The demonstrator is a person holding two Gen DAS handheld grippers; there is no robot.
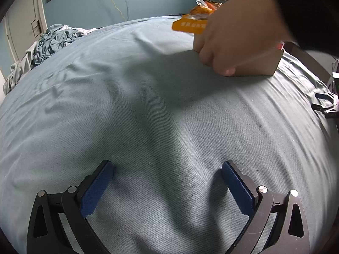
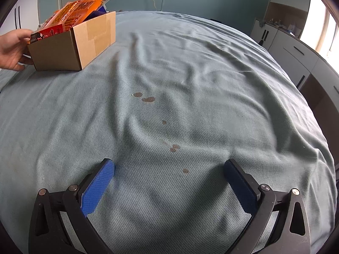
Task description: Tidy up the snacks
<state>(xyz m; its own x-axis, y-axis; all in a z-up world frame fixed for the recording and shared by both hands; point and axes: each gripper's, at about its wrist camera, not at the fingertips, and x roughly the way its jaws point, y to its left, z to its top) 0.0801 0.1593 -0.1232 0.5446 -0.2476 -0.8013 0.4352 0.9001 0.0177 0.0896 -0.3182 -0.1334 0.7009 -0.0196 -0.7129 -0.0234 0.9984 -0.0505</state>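
Nearest, left gripper (image 1: 167, 177): jaws wide apart, nothing between them, low over the blue-grey bed sheet (image 1: 137, 110).
Right gripper (image 2: 169, 177): jaws likewise apart and empty, over the same sheet, where I note several small brown stains (image 2: 148, 99).
Mid-distance, a bare hand (image 1: 224, 42) rests on the near wall of the cardboard box (image 2: 84, 40), which sits toward the bed's far side.
In the box: snack packets (image 2: 74, 12), orange and red, standing loosely and poking above the rim.
Handling, as I judge it: packets light, soft, slick film, likely to crumple or slide; I would pinch a flat sealed edge. Box stiff but light, liable to skid on cloth.
Far left corner: crumpled bedding (image 1: 53, 40).
Obscured: the hand and sleeve hide most of the box in the left view; packet count and print are illegible; items at the bed's right edge are too small to name.
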